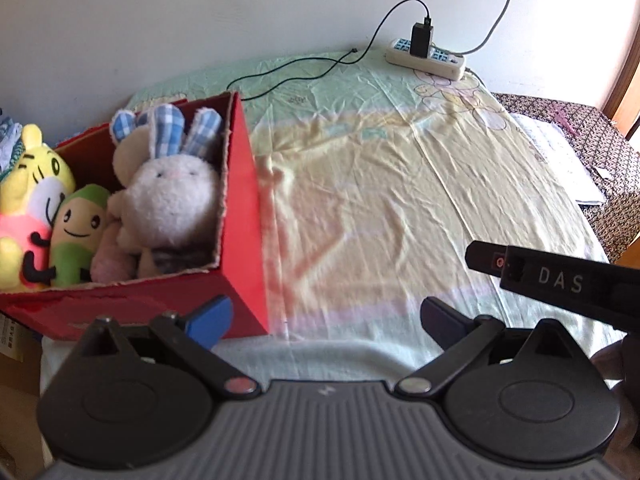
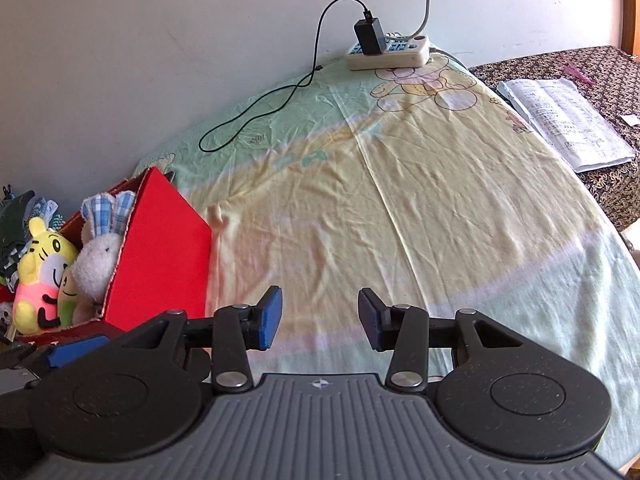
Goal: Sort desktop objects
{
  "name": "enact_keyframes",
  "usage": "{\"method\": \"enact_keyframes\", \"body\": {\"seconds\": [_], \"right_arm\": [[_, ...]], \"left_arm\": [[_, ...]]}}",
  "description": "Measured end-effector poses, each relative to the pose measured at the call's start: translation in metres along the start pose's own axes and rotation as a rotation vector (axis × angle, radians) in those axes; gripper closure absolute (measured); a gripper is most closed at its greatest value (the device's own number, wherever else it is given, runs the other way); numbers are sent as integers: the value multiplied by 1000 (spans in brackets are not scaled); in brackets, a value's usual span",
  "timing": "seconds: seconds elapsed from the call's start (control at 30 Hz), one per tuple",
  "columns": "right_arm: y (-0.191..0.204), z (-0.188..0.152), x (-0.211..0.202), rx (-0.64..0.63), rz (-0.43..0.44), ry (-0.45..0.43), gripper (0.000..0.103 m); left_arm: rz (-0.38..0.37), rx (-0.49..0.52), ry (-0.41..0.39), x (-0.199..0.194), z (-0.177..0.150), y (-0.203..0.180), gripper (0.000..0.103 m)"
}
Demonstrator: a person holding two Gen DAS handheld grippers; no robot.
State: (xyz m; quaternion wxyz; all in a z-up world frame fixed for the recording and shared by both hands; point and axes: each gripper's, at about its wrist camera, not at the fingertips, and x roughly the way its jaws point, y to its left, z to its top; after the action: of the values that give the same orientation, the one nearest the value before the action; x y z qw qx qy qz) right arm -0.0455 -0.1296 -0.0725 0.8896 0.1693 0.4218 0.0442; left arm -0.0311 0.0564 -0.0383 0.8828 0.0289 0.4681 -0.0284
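Note:
A red cardboard box [image 1: 244, 216] stands at the left of the cloth-covered desk and also shows in the right wrist view [image 2: 160, 248]. It holds a white rabbit plush with blue checked ears [image 1: 172, 196], a green plush [image 1: 76, 236] and a yellow tiger plush [image 1: 32, 184]. My left gripper [image 1: 326, 316] is open and empty, just in front of the box's near right corner. My right gripper [image 2: 320, 318] is open and empty over the bare cloth, right of the box. Its black body [image 1: 560, 280] reaches into the left wrist view.
A white power strip [image 2: 390, 52] with a black charger [image 2: 370, 36] sits at the far edge by the wall, its thin black cable [image 2: 256, 116] looping over the pale cloth [image 2: 400, 200]. An open booklet [image 2: 564, 120] lies at the right on patterned fabric.

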Motion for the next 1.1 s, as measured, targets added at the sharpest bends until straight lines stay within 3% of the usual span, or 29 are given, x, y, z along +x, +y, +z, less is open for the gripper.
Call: {"method": "enact_keyframes", "body": {"seconds": [0.1, 0.2, 0.3, 0.73, 1.1], "right_arm": [[-11, -2, 0, -17, -8, 24, 55], [-20, -3, 0, -32, -22, 39, 45], [-26, -4, -3, -61, -25, 40, 43], [-45, -17, -5, -97, -112, 65, 24], [-35, -28, -3, -117, -133, 88, 23]], "left_arm": [[19, -1, 29, 7, -4, -15, 3], [39, -5, 46, 11, -8, -28, 4], [59, -21, 64, 15, -12, -36, 4], [126, -66, 166, 34, -31, -53, 4], [119, -92, 188, 32, -42, -42, 4]]}}
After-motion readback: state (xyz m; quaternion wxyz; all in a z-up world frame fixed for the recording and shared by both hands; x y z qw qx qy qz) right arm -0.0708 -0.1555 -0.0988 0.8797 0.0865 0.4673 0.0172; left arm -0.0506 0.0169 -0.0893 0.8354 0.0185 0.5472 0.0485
